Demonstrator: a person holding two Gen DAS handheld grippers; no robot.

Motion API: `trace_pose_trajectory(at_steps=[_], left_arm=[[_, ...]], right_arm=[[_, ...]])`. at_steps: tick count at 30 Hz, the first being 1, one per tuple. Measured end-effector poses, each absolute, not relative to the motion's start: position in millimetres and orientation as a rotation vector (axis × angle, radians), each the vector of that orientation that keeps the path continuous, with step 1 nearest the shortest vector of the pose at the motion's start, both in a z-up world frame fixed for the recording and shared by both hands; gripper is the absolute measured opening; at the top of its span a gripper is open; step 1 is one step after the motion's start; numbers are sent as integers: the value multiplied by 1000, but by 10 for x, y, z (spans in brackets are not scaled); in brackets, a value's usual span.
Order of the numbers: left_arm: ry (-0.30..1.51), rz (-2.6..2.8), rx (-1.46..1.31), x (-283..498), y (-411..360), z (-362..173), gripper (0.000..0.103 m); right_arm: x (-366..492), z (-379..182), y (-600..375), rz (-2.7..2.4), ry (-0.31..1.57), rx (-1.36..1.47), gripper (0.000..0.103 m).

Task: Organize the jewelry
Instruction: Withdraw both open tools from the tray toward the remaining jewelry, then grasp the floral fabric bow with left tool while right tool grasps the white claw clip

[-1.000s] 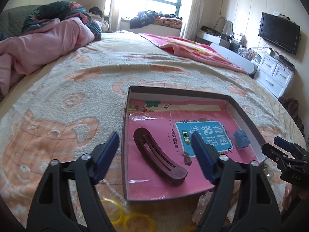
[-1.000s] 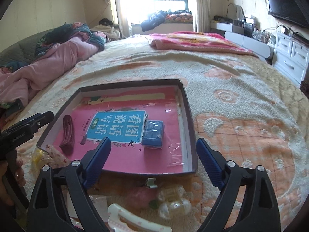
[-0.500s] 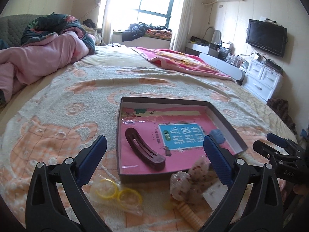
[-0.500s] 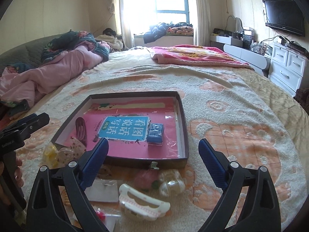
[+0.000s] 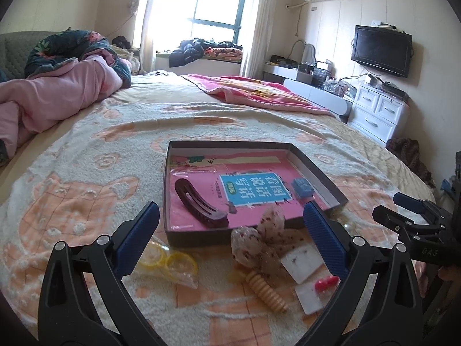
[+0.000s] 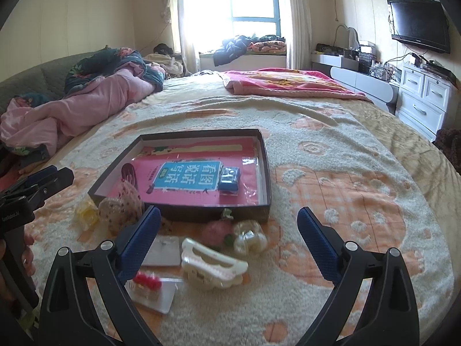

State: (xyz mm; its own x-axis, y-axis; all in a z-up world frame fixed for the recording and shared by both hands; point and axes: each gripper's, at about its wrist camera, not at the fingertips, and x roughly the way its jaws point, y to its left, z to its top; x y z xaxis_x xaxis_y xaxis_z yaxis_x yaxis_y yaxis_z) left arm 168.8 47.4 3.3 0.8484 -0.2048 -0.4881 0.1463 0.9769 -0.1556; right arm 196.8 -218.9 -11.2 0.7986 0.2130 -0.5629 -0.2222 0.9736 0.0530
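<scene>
A dark shallow box [image 5: 314, 170] [image 6: 266, 170] lined with a pink book lies on the bed. It holds a brown hair clip [image 5: 198, 206] and a small blue case [image 5: 302, 186] [image 6: 229, 177]. In front of it lie a spotted scrunchie [image 5: 259, 239] [image 6: 122, 206], yellow rings in a bag [image 5: 170, 262], a beige spiral tie [image 5: 266, 289], red earrings on a card [image 6: 147, 281], a white claw clip [image 6: 211, 266] and a pink flower piece [image 6: 216, 230]. My left gripper [image 5: 230, 236] is open and empty above the loose items. My right gripper [image 6: 227, 242] is open and empty above the white clip.
The bed has a cream and orange blanket [image 6: 345, 178]. A pink quilt [image 5: 57, 98] is piled at the far left. A red blanket [image 6: 288, 83] lies at the back. White drawers [image 6: 423, 98] and a TV [image 5: 381, 49] stand at the right.
Both grippers have pulled back and up from the box. The loose items in front of the box have come into view. Both stay open.
</scene>
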Motion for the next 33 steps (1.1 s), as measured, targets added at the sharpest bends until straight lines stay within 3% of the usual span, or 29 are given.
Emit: trace_pose_trajectory(at_steps=[18,29,33], left_arm=[[628,-227,-58,1387,460,-318,92],[711,-245,-83,1741,376,-513,91],[711,-260,-102,1840,342,-517,85]], right_arm=[[1632,-255,-2163,241,677,-47,93],[1870,-479,-2055,186,779,-1,93],[1982,-593,-2022,181,822,33,93]])
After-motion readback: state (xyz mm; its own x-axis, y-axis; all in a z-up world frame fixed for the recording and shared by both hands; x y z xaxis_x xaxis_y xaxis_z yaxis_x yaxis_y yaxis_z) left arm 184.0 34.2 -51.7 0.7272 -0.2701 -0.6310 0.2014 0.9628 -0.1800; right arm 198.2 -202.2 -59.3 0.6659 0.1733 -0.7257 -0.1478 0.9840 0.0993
